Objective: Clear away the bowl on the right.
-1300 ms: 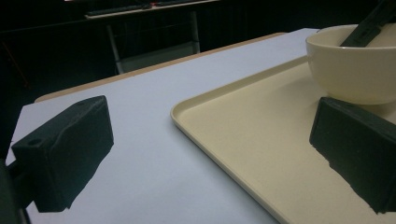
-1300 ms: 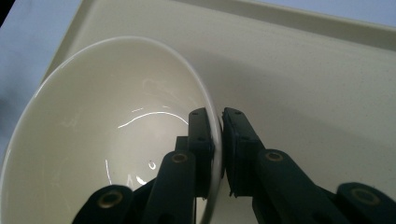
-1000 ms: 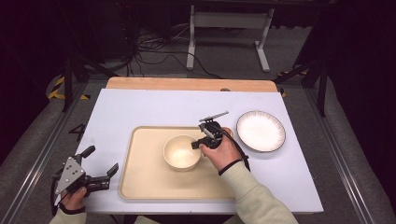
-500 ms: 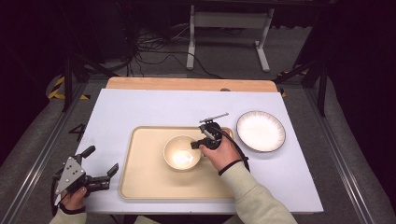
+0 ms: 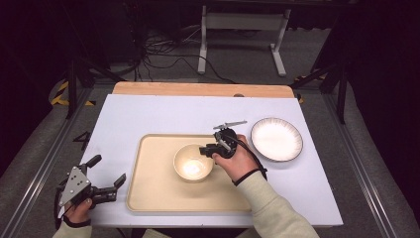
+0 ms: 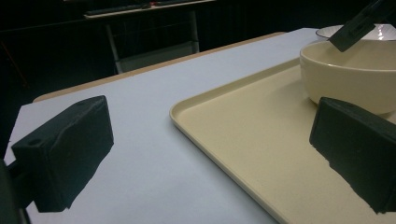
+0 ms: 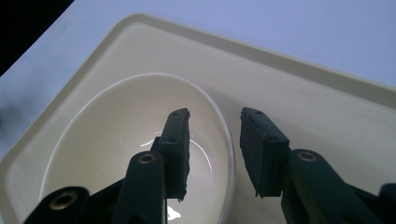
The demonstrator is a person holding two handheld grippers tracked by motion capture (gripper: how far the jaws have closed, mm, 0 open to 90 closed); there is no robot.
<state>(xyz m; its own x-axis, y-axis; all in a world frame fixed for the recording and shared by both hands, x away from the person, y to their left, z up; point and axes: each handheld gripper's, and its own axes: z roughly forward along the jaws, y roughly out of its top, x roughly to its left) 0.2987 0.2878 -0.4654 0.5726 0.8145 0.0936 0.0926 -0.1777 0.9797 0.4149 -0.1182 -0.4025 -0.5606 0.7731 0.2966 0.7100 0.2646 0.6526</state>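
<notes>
- Round cream ceramic bowl sits upright on the flat cream plastic tray, right of tray centre; looks empty, glossy inside.
- Right gripper is at the bowl's right rim – jaws apart, straddling the wall, one jaw inside and one outside. In the right gripper view there is a clear gap either side of the rim, so not clamped yet, as far as I can judge.
- Risk: a thin-rim pinch on a smooth glazed wall – the bowl could slip or swing and tilt if lifted from one edge. Cause: off-centre hold, slick surface.
- Risk: closing unevenly could shove the bowl across the tray, or nudge the tray on the pale blue-white table top.
- Risk: a wide carry to the right could clip the round white plate with dark rim, which lies near, off the tray.
- Left gripper is low at the tray's left edge, jaws wide apart, holding nothing.
- The right gripper view gives the jaw-to-rim relation; the high view hides this behind the hand.
- The left gripper view shows the bowl's side profile and the tray's raised lip; the high view gives the overall layout.
</notes>
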